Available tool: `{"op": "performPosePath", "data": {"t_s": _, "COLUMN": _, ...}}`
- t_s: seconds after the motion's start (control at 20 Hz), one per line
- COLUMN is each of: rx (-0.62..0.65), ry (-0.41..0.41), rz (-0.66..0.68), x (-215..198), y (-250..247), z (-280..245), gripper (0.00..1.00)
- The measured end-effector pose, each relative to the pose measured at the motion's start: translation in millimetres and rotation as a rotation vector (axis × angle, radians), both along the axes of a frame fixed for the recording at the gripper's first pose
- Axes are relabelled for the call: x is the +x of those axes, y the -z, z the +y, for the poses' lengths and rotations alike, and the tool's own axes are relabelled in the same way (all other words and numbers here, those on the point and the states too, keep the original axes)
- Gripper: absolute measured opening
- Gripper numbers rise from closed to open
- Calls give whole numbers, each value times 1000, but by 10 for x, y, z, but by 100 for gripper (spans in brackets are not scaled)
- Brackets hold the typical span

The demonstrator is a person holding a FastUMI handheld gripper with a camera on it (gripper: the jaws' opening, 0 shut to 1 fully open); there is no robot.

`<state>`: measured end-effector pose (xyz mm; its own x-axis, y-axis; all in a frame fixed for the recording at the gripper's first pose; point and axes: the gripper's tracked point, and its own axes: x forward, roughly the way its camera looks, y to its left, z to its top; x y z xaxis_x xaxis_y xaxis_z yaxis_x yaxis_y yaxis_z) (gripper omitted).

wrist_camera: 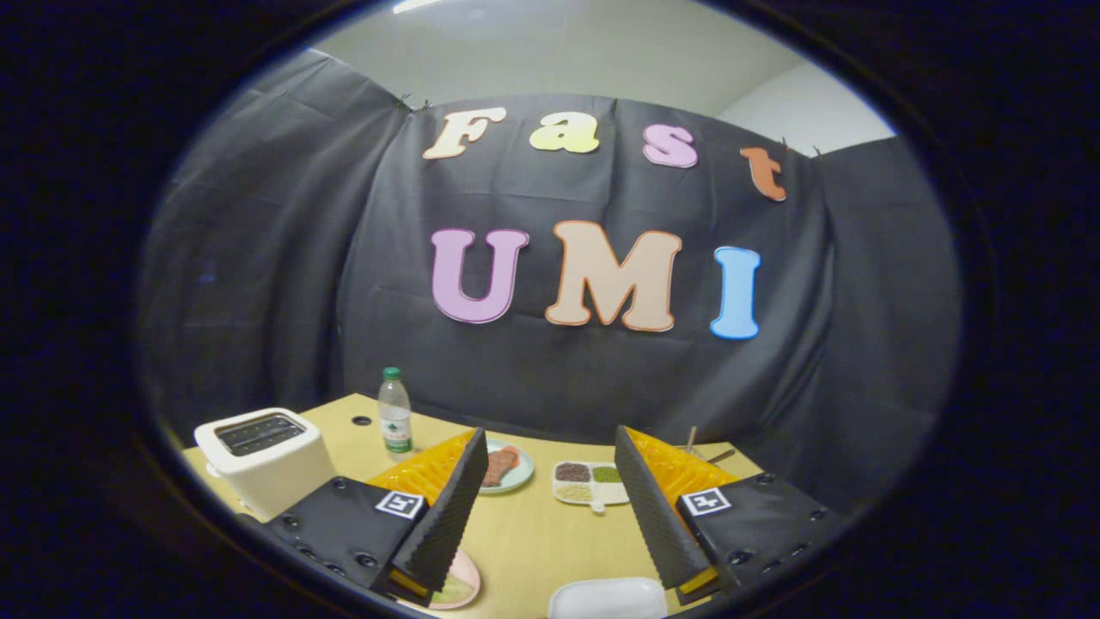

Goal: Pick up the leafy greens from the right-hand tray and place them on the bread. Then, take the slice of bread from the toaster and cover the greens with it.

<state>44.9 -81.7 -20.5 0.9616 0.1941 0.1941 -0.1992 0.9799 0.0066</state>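
Your gripper [546,516] was held wide apart and empty, both fingers raised above the pale wooden tabletop [524,524] with nothing between them. By the look of it, you were at the very start: the greens had not been picked up, and the first reach was still to come.

The small white rectangular tray [608,599] lay just below the fingers, nearest to you, and I could not tell whether the leafy greens were on it. A round pink plate [455,589] peeked out under the left finger with something pale green and flat on it; whether that was bread or leaves was too hidden to say. The white two-slot toaster [262,460] stood left of the fingers, its slots dark, so any slice inside was not clear.

Your next move called for tipping the gripper down toward the tray on the right and lowering it over the greens before closing.

Beyond the fingers sat a light round plate with a brown strip of food [505,467], a white divided dish of grains [591,483], and a clear green-capped plastic bottle [394,411]. Black cloth walled the booth under a white ceiling.
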Motion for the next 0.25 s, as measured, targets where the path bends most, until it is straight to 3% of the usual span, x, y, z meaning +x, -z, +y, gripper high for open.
{"op": "performPosePath", "data": {"t_s": 0.25, "rx": 34, "ry": 26, "rz": 39, "x": 50, "y": 39, "z": -161, "gripper": 92}}
